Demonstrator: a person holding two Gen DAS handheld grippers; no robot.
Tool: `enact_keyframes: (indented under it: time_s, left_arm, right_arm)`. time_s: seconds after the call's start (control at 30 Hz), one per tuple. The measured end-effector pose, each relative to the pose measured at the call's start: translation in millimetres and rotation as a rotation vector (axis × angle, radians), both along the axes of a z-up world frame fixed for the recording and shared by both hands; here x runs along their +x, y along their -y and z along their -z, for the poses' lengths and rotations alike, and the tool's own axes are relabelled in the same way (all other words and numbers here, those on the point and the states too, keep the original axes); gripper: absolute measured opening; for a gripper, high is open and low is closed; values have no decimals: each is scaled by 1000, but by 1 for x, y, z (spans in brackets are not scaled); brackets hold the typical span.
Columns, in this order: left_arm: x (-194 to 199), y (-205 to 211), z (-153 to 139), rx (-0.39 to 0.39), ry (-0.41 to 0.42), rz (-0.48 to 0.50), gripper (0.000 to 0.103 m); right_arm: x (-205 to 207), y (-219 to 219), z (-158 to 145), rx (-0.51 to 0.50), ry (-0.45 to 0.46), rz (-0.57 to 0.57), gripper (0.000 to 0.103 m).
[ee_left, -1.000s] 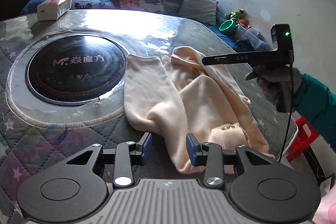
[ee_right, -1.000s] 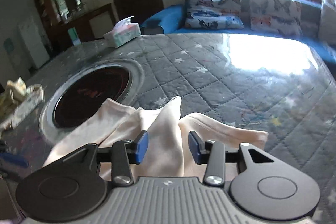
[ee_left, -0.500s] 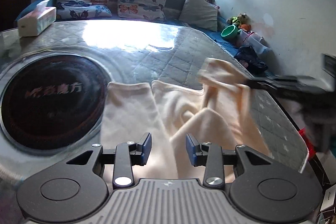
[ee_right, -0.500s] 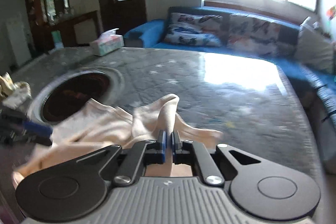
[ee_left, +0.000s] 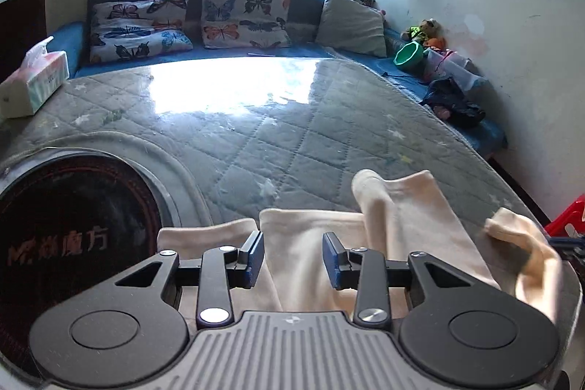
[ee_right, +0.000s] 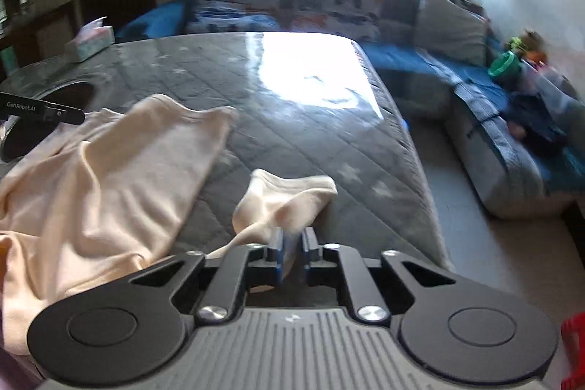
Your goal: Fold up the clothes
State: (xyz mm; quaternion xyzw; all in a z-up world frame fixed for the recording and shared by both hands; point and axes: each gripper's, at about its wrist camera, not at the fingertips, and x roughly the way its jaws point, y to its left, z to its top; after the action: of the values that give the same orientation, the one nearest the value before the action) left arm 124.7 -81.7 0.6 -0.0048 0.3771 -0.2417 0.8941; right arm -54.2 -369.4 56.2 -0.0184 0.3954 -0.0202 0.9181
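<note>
A cream long-sleeved garment lies rumpled on the quilted grey table. My left gripper hovers open just over its near part, cloth below the blue pads but not pinched. In the right wrist view the garment's body spreads at left and one sleeve end is drawn out to the right. My right gripper has that sleeve between its pads; its jaws are starting to open but still press on the cloth. A finger of the left gripper shows at the far left.
A round black cooktop is set into the table at left. A tissue box stands at the far left edge. The table's right edge drops to the floor beside a blue sofa with cushions. A red stool stands low right.
My right gripper shut on the sleeve and drew it out to the right, away from the garment's body. The left gripper slid forward over the cloth, staying open.
</note>
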Motion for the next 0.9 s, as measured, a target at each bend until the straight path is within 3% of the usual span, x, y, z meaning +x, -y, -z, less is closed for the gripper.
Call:
enact_keyframes:
  time_s: [0.13, 0.23, 0.33, 0.4, 0.9]
  left_arm:
    - [13, 3, 9, 18, -4, 1, 37]
    - [18, 9, 15, 37, 1, 17, 31]
    - [19, 13, 19, 63, 18, 16, 25]
    - [20, 13, 20, 62, 13, 11, 8]
    - [21, -23, 12, 143, 99, -126, 3]
  right_arm:
    - [-1, 4, -8, -16, 43, 15, 20]
    - [4, -2, -15, -21, 68, -24, 27]
    - [14, -13, -18, -17, 76, -79, 28]
    - [24, -23, -17, -10, 76, -114, 29]
    - [118, -97, 21, -32, 1, -352, 38]
